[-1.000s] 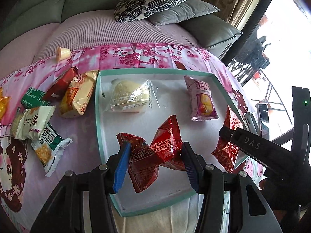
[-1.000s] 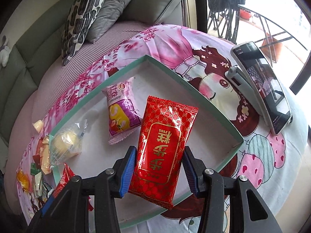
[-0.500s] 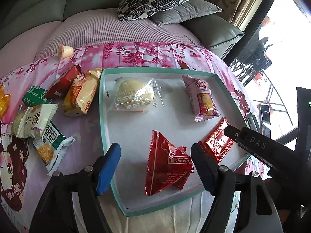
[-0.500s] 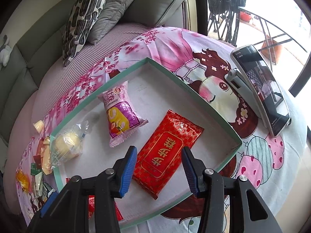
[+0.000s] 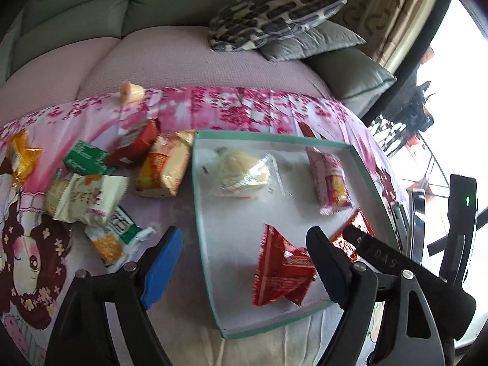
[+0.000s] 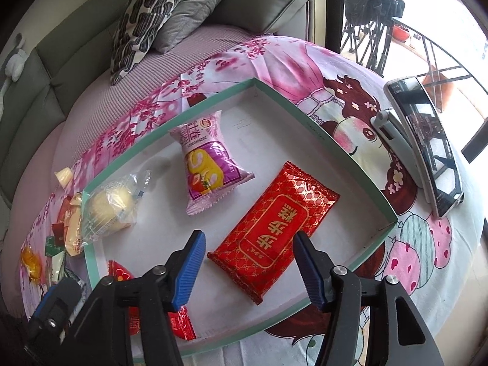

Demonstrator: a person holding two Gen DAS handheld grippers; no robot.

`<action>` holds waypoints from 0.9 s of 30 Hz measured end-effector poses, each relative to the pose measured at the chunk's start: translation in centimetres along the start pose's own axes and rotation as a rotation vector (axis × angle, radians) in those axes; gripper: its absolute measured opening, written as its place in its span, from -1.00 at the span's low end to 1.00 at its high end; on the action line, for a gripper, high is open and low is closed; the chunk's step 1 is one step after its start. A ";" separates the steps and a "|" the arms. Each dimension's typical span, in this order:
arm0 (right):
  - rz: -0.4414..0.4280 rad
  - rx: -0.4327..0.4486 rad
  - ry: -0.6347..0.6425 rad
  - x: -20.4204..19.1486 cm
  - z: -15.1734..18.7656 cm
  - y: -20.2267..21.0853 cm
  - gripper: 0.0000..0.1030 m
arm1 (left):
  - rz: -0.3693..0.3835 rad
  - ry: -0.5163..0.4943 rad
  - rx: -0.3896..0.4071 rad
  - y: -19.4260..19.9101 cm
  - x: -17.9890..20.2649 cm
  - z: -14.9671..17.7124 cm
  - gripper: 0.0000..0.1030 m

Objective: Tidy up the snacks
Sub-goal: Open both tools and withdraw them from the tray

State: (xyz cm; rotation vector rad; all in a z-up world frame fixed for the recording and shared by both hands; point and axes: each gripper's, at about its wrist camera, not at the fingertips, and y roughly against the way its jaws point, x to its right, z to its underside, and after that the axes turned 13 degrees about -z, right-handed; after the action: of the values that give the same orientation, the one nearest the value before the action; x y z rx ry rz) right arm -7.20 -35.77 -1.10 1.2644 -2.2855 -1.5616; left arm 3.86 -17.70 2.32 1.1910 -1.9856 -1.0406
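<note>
In the left wrist view, the left hand-held gripper [image 5: 244, 259] is seen spread wide at the bottom of the frame, its jaws having just been opening; nothing is pinched. The crumpled red foil snack packet [image 5: 282, 271] lies released inside the shallow white tray with a teal rim [image 5: 201, 213], in the lower centre, apart from both blue pads. A clear-wrapped pale bun [image 5: 244, 175] and a pink-and-purple snack bag [image 5: 331, 183] are also seen in the tray. At the left of the frame, several packets are left outside on the pink flowered cloth [image 5: 213, 113]: an orange-and-cream bag [image 5: 163, 164], a green box [image 5: 85, 158], a white-and-green packet [image 5: 119, 235] and others.

In the right wrist view, the right hand-held gripper [image 6: 248, 270] is likewise spread and empty, its jaws having just been opening. The flat red-and-gold wrapped packet [image 6: 274, 238] rests on the tray floor, just beyond the pads and untouched.

Four snacks are judged sorted; the pile beside the tray remains to be moved.
</note>
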 end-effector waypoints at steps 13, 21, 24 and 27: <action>-0.012 -0.008 0.091 -2.3 0.7 -0.4 0.62 | -0.222 0.121 -0.008 -0.4 -6.2 -0.8 0.72; -0.070 -0.005 0.123 -3.6 1.1 -0.6 1.00 | -0.293 0.153 -0.054 -1.2 -9.4 -0.7 0.73; -0.089 0.000 0.134 -4.2 1.2 -0.6 1.00 | -0.295 0.161 -0.061 -1.1 -10.1 -0.7 0.73; -0.085 0.004 0.157 -5.0 1.3 -0.4 1.00 | -0.301 0.165 -0.060 -0.9 -10.6 -0.8 0.73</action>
State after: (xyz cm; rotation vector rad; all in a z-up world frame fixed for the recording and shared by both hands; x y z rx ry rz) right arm -4.35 -31.54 -0.32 1.4475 -2.1673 -1.4269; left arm 9.38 -8.67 0.96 1.5237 -1.6718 -1.0979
